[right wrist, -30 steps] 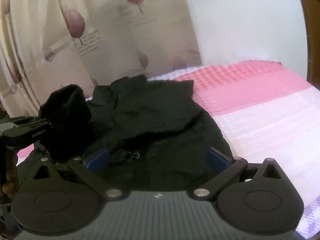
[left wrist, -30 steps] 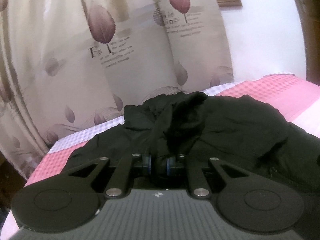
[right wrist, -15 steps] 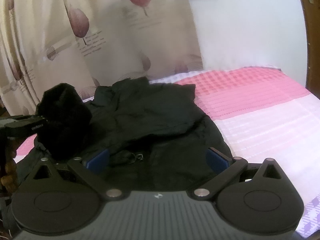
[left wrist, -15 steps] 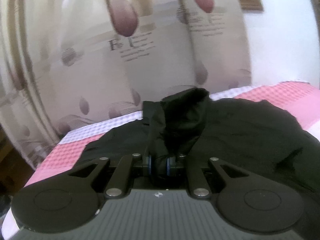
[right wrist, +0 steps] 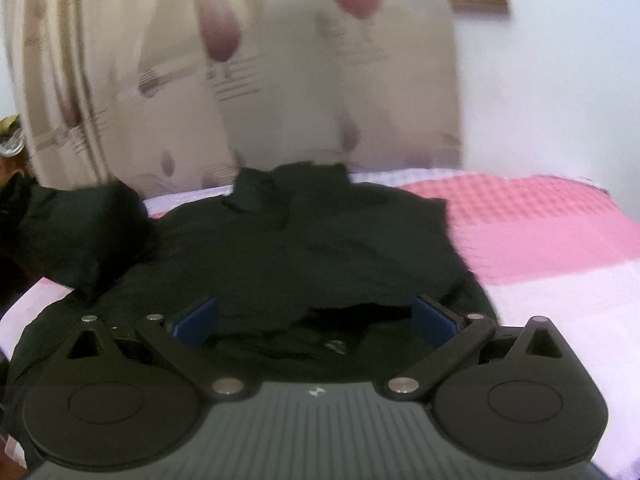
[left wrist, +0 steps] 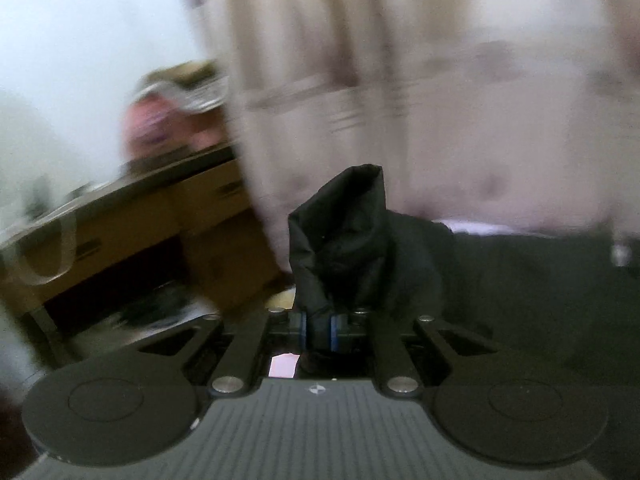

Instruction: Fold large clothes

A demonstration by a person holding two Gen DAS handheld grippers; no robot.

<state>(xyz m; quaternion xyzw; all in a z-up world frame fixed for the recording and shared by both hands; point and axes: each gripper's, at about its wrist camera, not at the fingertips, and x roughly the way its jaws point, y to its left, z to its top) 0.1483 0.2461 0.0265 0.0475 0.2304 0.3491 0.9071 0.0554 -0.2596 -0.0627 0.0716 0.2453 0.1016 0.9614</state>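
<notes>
A bed with a pink and pale checked cover is seen in the right wrist view, and most of its near half is taken up by the black garment, which is spread loosely with its collar end toward the curtain. One bunched end of the garment, probably a sleeve, is raised off the bed's left side and is clamped between the pads of the left tool, whose jaws have just been closing a little further on the cloth. The right tool is held low over the near hem with its blue pads spread wide and nothing between them. The fabric is judged to be soft, light and limp, so it is likely to sag and drag wherever it is unsupported; it is best taken at a cuff, hem or shoulder seam, where layers are gathered, rather than at a single flat layer. Much is hard to make out: both views are smeared by motion, the black folds give little contrast, the wooden furniture at the left is blurred, and the small metallic piece near the hem cannot be identified.
</notes>
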